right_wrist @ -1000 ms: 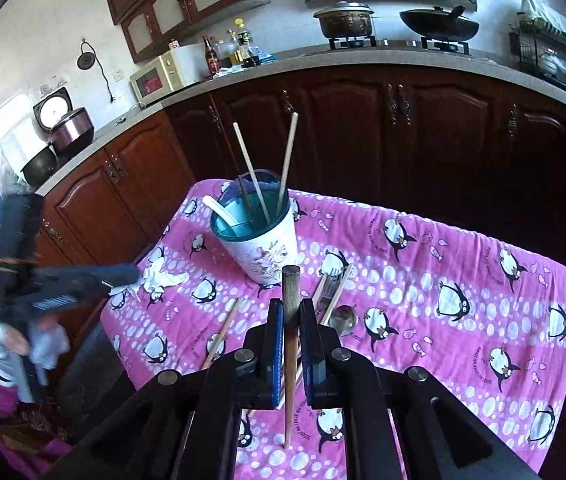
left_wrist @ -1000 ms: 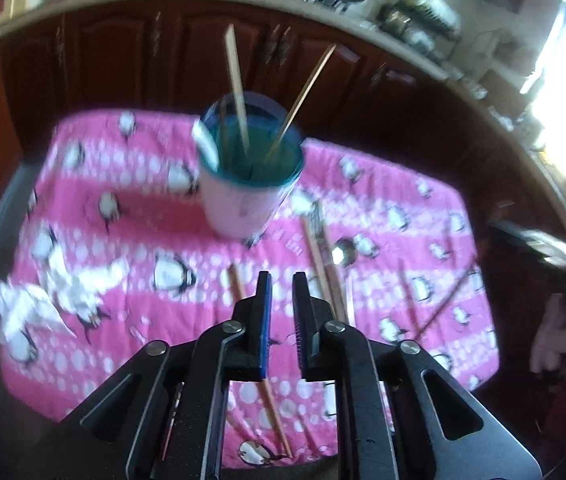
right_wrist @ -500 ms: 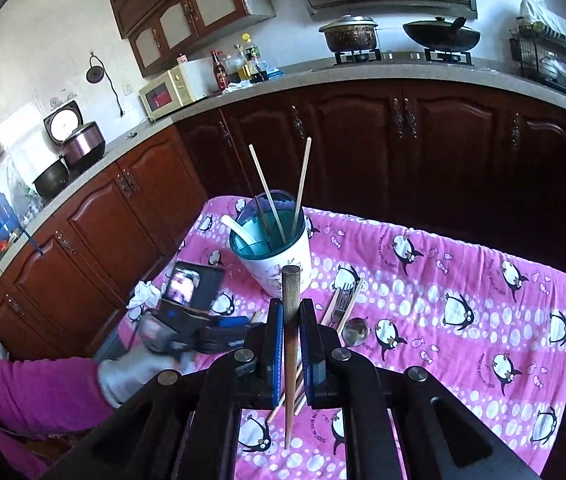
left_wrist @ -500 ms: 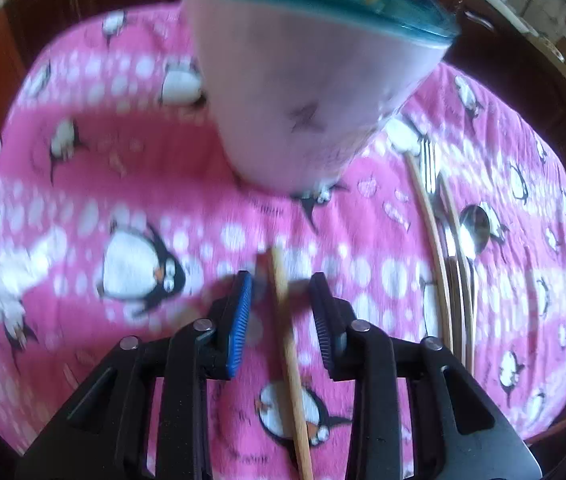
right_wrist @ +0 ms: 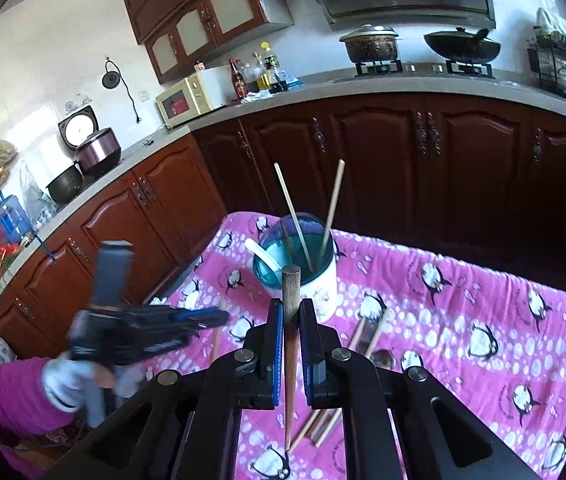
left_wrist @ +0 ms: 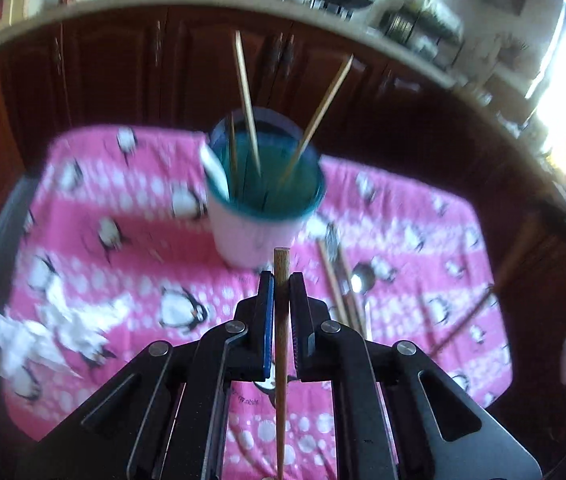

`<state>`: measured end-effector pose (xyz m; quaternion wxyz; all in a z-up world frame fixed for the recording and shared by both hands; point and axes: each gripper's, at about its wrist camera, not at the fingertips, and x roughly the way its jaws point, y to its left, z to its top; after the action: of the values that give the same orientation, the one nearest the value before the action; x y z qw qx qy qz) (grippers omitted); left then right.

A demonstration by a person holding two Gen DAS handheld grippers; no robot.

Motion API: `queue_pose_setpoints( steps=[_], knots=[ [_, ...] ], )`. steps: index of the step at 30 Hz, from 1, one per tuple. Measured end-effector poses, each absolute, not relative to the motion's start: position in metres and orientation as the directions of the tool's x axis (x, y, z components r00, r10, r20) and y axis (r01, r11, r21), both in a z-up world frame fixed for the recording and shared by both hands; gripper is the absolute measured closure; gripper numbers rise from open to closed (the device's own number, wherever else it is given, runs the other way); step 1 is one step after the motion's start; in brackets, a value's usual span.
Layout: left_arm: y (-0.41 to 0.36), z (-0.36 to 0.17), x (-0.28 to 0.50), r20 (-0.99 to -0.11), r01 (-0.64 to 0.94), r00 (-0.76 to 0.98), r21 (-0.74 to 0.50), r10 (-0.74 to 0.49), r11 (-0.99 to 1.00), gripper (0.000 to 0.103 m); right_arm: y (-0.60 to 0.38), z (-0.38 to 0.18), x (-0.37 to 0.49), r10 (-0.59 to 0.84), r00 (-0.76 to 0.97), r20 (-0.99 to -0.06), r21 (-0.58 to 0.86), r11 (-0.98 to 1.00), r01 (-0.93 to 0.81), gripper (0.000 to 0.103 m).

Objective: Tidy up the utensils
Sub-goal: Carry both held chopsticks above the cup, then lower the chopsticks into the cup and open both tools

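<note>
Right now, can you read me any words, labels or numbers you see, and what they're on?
None can be read.
Pink tablecloth: small print beside the left hand-held gripper, too blurred.
Bottles on the counter: labels too small.
Utensil cup: dark marks, not legible.

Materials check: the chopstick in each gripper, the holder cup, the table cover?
Left chopstick: looks like bare wood, matte brown, flat-cut end.
Right chopstick: also wood-like, darker, grain streaks visible.
Holder cup: probably plastic; glossy white wall, translucent teal liner.
Table cover: soft fabric; wrinkles and draped edge, printed penguins.
</note>
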<state>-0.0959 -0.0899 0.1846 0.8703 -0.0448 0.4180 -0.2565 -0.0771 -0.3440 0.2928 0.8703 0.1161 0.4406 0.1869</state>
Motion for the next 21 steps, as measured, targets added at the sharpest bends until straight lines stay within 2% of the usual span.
queue_pose_setpoints(
  steps=[9,16,21],
  knots=[
    [-0.068,0.267,-0.098,-0.589,0.45,0.597,-0.316,-0.545,0.835,0.097,-0.33,0.314,-0.043,0.417,0.579,-0.7,0.341,0.908,-0.242,0.096],
    [-0.064,0.319,-0.068,-0.487,0.406,0.72,-0.283,-0.495,0.869,0.097,-0.323,0.332,-0.004,0.366,0.632,-0.683,0.293,0.93,-0.222,0.096],
    [-0.078,0.334,-0.031,-0.452,0.35,0.783,-0.247,-0.427,0.904,0.097,-0.321,0.339,0.03,0.33,0.671,-0.664,0.274,0.942,-0.192,0.096]
  ],
)
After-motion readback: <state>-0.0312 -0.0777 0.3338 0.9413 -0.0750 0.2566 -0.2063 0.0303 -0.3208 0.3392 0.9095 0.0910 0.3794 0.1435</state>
